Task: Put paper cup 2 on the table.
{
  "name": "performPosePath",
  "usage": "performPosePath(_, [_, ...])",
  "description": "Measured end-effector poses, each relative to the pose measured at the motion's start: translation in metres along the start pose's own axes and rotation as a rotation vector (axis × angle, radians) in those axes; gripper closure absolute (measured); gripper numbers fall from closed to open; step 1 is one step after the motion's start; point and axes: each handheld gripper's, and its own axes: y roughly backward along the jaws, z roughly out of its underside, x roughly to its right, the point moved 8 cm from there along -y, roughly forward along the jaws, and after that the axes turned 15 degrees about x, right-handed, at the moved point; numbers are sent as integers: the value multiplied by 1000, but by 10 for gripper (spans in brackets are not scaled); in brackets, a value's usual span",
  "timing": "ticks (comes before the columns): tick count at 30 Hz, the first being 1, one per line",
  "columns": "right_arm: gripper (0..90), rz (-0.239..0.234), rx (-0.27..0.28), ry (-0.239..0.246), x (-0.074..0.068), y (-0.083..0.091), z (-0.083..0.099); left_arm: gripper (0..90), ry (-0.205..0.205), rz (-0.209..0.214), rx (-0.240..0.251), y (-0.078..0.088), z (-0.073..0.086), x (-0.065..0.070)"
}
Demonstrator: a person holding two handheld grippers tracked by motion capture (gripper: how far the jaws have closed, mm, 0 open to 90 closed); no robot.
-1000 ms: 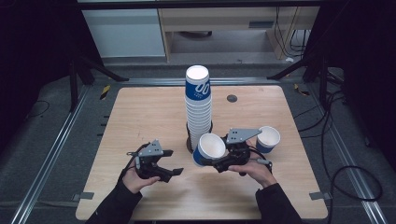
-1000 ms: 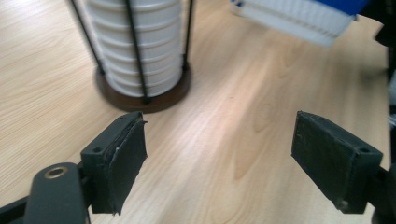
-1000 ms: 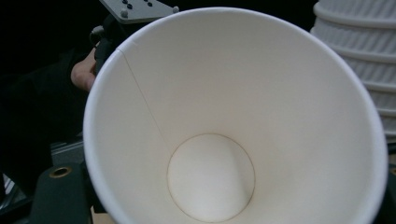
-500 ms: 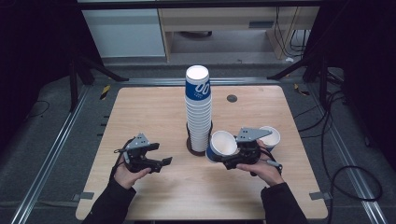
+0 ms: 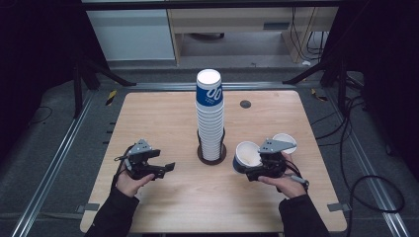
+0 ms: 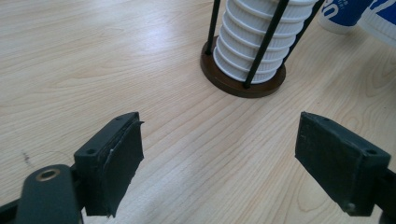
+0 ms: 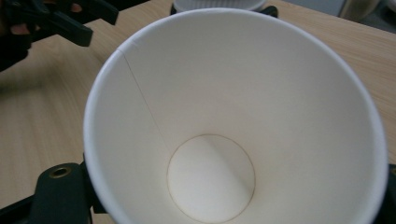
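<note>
1. Paper cup [image 5: 247, 157] is tipped on its side in the right gripper [image 5: 257, 168], jaws clamped on it, mouth facing the gripper's camera, just right of the cup stack [image 5: 210, 116] in its holder on the tabletop [image 5: 163, 113].
2. Left gripper [image 5: 165, 168] has just been opening; jaws stand wide, nothing between them.
3. Second cup [image 5: 285, 142] stands just behind the right gripper.

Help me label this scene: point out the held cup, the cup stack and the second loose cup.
held cup [image 7: 210, 177]: right gripper view, inner bottom.
cup stack [image 5: 209, 118]: high view, ribbed middle.
second loose cup [image 5: 286, 138]: high view, white inside.
</note>
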Motion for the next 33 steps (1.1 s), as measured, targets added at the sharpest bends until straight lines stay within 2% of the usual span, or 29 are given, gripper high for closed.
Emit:
performPosePath(6, [210,82,-12,-15,12,11,6,144,6,-22,18,4,-3,-4])
performPosePath(11, [210,129,-38,-22,18,22,17,144,3,-29,23,7,-4,-6])
performPosePath(16, [210,166,-69,-24,23,23,25,144,-1,-36,19,7,-3,-6])
performPosePath(19, [210,177,-85,-35,25,21,30,144,-4,-38,17,7,-3,-7])
performPosePath(24, [208,189,-114,-28,27,14,42,144,-8,-44,10,7,-1,-8])
performPosePath(26, [206,194,-143,-28,29,12,48,144,-7,-45,7,6,0,-8])
performPosePath(32, [206,208,-148,-41,34,11,55,144,-4,-48,4,6,1,-9])
performPosePath(33, [205,220,-165,-39,36,10,58,144,-3,-48,6,6,0,-9])
